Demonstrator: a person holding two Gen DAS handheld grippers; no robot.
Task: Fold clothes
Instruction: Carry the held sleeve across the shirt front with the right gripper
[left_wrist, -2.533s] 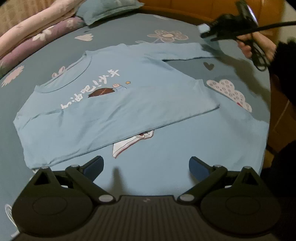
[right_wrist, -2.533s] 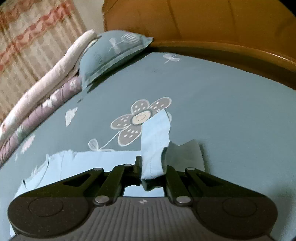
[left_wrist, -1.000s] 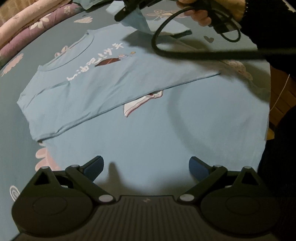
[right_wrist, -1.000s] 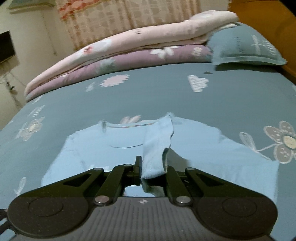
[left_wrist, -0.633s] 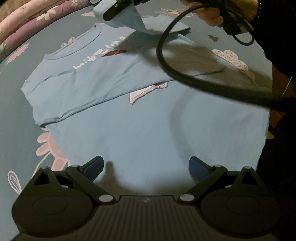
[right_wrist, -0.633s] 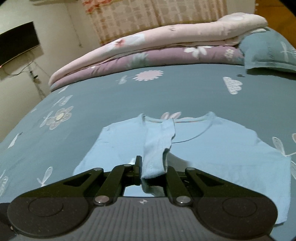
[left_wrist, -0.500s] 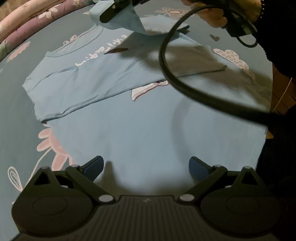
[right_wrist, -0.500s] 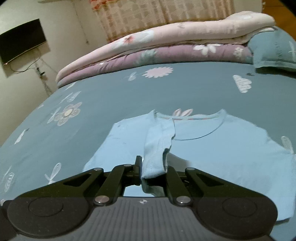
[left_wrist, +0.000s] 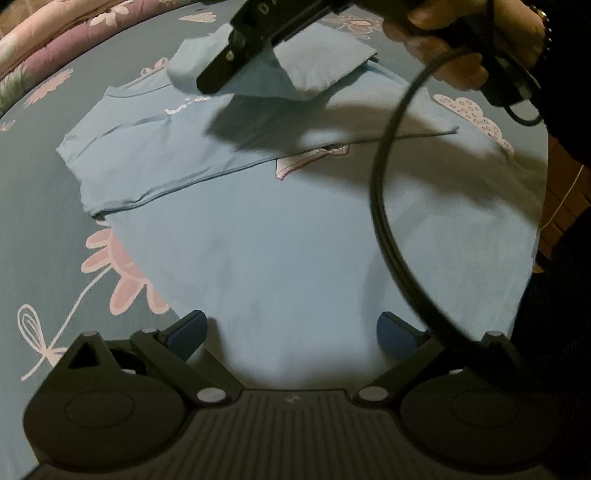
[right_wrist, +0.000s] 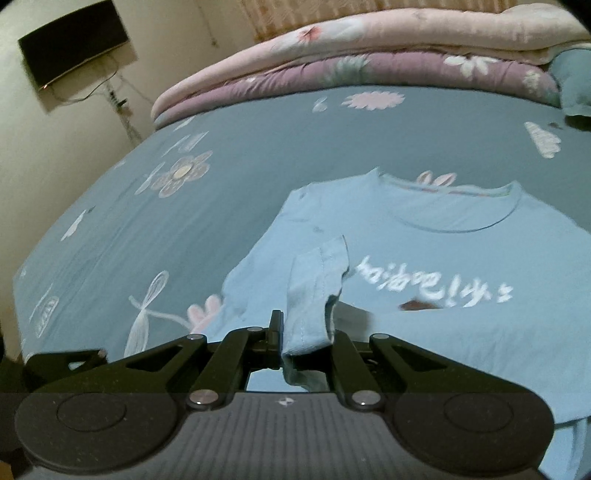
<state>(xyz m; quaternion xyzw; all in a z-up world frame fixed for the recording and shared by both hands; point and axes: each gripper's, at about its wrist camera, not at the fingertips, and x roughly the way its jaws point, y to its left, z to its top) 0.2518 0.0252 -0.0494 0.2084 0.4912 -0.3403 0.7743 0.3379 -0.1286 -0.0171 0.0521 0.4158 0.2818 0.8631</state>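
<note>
A light blue T-shirt (left_wrist: 155, 155) with white lettering (right_wrist: 436, 288) lies flat on the bed, collar (right_wrist: 454, 218) toward the far side. My right gripper (right_wrist: 306, 332) is shut on its sleeve (right_wrist: 317, 288) and holds it lifted over the chest. In the left wrist view this gripper (left_wrist: 207, 77) hangs above the shirt, the folded-over sleeve (left_wrist: 325, 62) trailing behind it and a hand (left_wrist: 461, 44) on its grip. My left gripper (left_wrist: 291, 332) stands open, nothing between its fingers, above a second light blue cloth (left_wrist: 295, 240).
The teal sheet (right_wrist: 184, 170) has flower prints. Folded pink and purple quilts (right_wrist: 369, 48) and a pillow (right_wrist: 576, 81) lie at the far end. A black cable (left_wrist: 384, 206) loops across the left wrist view. The bed edge (left_wrist: 539, 206) is on the right.
The right gripper has carried the sleeve across the shirt toward its other side and now points lower over the chest print. The left gripper has stayed open and nearly still.
</note>
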